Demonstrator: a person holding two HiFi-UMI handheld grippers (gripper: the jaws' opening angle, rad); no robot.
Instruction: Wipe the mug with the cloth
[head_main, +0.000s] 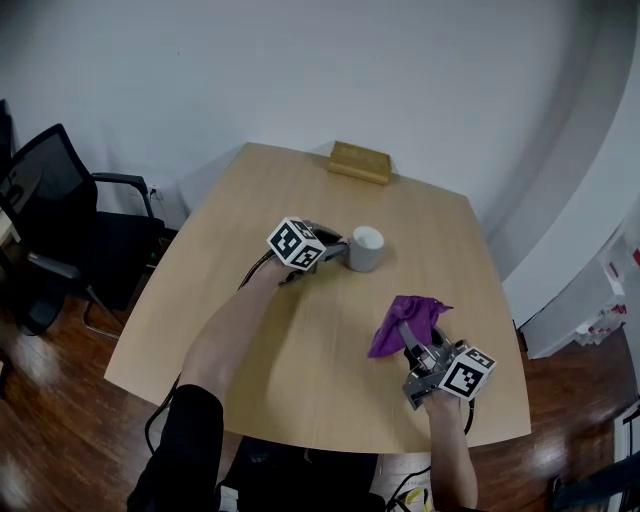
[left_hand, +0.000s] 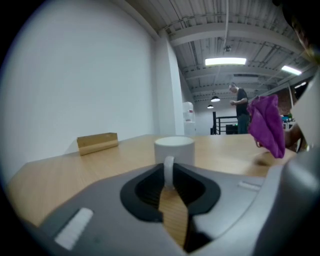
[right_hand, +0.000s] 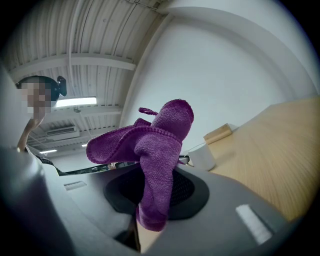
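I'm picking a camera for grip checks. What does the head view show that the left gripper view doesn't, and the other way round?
Only the head view: the office chair and the wooden floor around the table.

Only the left gripper view: the handle of the mug pinched between the jaws of the left gripper, and a person standing far behind.

Both: the white mug, the purple cloth, the wooden block and the table.
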